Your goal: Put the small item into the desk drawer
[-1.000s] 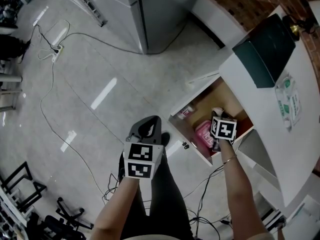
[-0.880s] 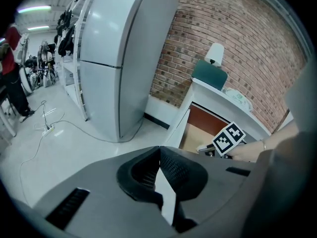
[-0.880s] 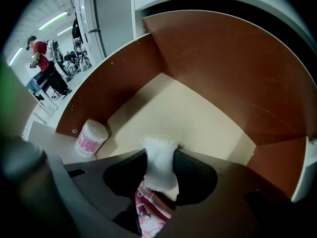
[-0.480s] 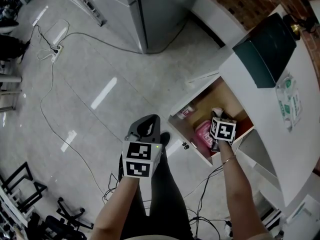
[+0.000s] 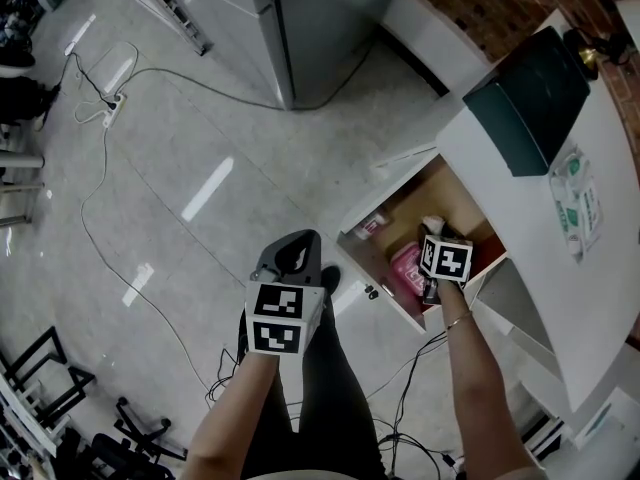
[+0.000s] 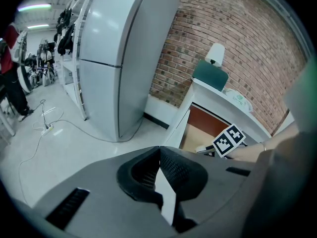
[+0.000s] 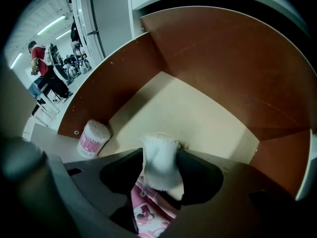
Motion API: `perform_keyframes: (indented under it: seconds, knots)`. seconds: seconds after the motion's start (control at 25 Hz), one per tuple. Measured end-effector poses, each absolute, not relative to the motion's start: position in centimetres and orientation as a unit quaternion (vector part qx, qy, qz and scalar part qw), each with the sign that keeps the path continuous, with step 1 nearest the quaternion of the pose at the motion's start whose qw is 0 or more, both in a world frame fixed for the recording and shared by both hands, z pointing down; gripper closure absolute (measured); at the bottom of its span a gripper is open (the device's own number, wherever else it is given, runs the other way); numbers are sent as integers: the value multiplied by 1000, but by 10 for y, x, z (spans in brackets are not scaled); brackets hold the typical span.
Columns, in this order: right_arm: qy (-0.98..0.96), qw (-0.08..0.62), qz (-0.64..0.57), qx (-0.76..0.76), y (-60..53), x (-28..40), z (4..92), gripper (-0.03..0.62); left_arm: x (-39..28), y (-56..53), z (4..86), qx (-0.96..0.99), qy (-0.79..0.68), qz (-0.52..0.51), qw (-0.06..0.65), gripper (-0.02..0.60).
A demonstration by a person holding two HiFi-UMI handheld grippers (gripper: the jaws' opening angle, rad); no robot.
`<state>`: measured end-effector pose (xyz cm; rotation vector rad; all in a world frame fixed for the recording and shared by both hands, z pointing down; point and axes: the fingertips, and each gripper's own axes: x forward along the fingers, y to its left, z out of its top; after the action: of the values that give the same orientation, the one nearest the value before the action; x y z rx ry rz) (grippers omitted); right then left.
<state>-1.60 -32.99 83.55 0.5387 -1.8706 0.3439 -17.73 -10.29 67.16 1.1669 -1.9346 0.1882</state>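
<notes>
Item: small white pad. Lodged between the jaws of the right gripper, over the inside of the open drawer. Long axis along the jaws, top edge poking out past the tips, lower end back toward the throat.

Right gripper: pointed steeply down into the drawer, jaws just now spreading and standing wide, no longer pinching. Pad leaning on the right-hand jaw, not yet dropped.

Left gripper: jaws together, nothing between them. Held out over the floor in front of the person, well apart from the drawer. Plainly the farther of the two, likely with no part in the coming move.

Directly under the pad: pink packet, probable landing place. Bare pale drawer floor beyond it.

Tub of cotton buds: upright at the drawer's front corner, off to the left of the jaws, clear of any fall.

Above and behind: desk with dark green box.

Obstruction: none seen below. Chief risk, by judgement: pad clinging to the jaw on withdrawal.
</notes>
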Motion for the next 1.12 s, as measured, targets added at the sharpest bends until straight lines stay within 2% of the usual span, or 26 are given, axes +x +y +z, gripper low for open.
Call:
perform_keyframes:
  seconds: [0.64, 1.12]
  knots:
    - [-821, 485, 165, 252, -313, -19, 776, 362, -175, -103, 651, 486, -766, 78, 414, 560]
    - [-865, 395, 172, 255, -278, -21, 677, 436, -164, -104, 612, 525, -749, 94, 393, 560]
